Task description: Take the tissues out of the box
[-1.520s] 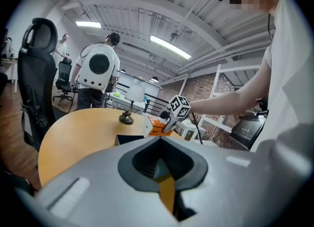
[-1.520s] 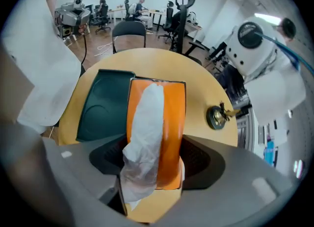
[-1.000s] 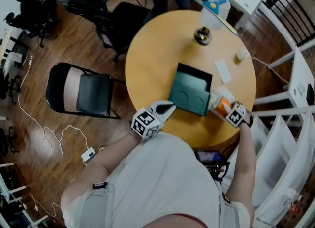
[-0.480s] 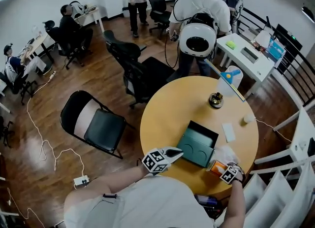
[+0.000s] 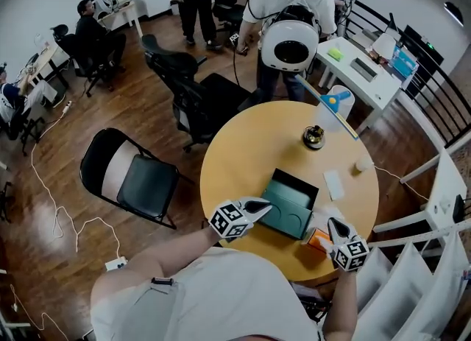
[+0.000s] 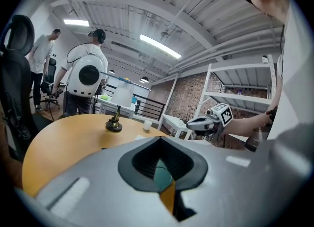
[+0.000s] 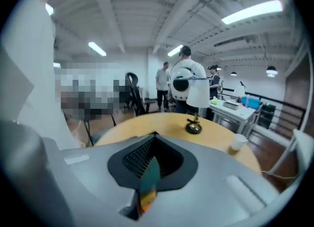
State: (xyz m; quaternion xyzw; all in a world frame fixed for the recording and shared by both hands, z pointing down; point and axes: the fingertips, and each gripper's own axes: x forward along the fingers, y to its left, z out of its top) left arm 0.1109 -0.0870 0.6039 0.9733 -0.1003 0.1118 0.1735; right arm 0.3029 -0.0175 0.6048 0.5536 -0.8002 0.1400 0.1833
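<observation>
The teal tissue box [image 5: 289,205] lies open-topped on the round yellow table [image 5: 243,155]. My left gripper [image 5: 266,204] is shut, its tip against the box's near-left edge. A crumpled white tissue [image 5: 322,218] and an orange packet [image 5: 318,241] sit just right of the box. My right gripper [image 5: 333,225] hovers over them, shut, and I see nothing between its jaws. The left gripper view shows the right gripper [image 6: 194,122] raised above the table with nothing hanging from it. Whether tissues are inside the box is hidden.
A small lamp [image 5: 313,138], a white cup [image 5: 362,164] and a white card [image 5: 334,185] stand on the table's far side. A folding chair [image 5: 136,177] is to the left. A person with a white backpack [image 5: 291,41] stands behind the table beside a white desk [image 5: 360,74].
The right gripper has drawn back from the tissue and orange packet and risen a little, its jaws now closed. The left gripper stays at the box. The head camera has tilted up.
</observation>
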